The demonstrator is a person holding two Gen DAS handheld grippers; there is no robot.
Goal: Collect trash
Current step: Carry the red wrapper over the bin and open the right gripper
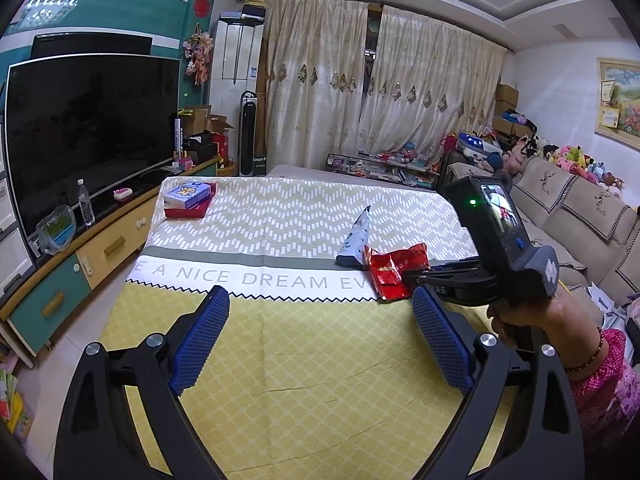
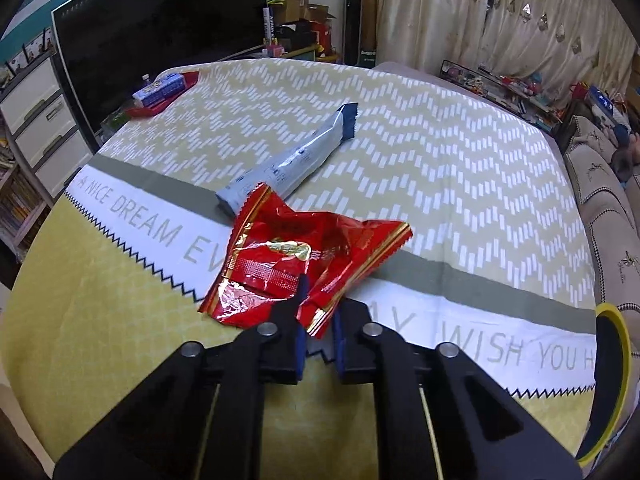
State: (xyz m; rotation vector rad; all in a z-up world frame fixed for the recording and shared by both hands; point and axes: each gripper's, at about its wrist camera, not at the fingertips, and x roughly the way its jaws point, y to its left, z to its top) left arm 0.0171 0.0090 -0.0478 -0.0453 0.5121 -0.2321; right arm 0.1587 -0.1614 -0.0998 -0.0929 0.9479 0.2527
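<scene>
A crumpled red foil wrapper (image 2: 296,268) lies on the patterned tablecloth (image 2: 120,320); my right gripper (image 2: 318,312) is shut on its near edge. A long pale-blue wrapper (image 2: 288,168) lies just beyond it, touching it. In the left wrist view the red wrapper (image 1: 394,270) and the blue wrapper (image 1: 356,240) sit at the right of the cloth, with my right gripper (image 1: 416,276) clamped on the red one. My left gripper (image 1: 320,304) is open and empty, hovering over the yellow part of the cloth (image 1: 304,360), left of the wrappers.
A tissue box on a red tray (image 1: 188,202) sits at the table's far left corner. A TV (image 1: 88,128) and cabinet stand left, a sofa (image 1: 576,216) right. A yellow-rimmed black bin (image 2: 612,380) is at the table's right edge.
</scene>
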